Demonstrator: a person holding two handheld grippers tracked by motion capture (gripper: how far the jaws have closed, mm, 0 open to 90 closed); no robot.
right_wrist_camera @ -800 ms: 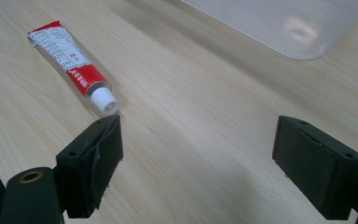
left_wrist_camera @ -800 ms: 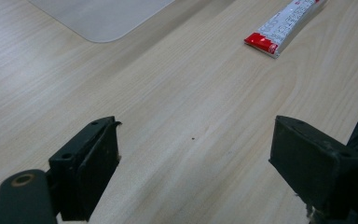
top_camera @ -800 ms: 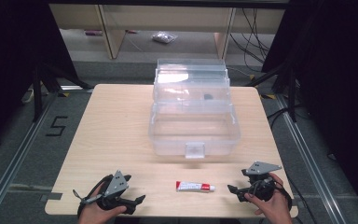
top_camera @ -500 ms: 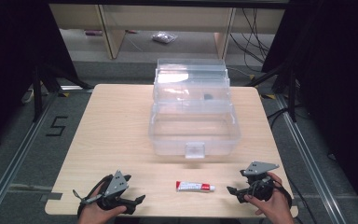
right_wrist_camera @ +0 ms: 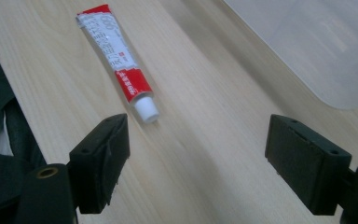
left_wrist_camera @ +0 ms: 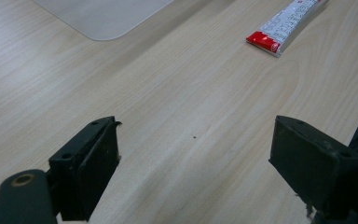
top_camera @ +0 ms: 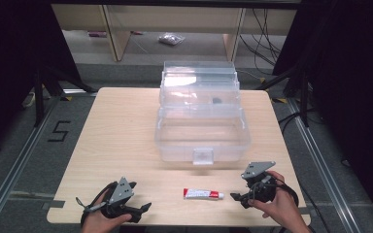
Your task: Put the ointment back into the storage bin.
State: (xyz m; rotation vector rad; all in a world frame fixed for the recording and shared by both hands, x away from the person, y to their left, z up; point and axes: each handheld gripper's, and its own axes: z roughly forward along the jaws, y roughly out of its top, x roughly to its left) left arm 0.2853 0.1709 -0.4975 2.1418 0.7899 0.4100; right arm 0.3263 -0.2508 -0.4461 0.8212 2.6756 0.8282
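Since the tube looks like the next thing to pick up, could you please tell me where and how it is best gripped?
Grip the tube across its flat red-and-white body, near the middle, not at the small white cap. It lies flat on the table with nothing beside it, cap towards the right hand-held gripper, whose jaws stand open. Probably come from above with that one, jaws spanning the narrow width.

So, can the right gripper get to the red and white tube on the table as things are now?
Probably yes. The right gripper has its jaws open and points at the tube, which lies flat on bare table with its cap end toward it. Nothing stands between them, and the clear box sits farther back.
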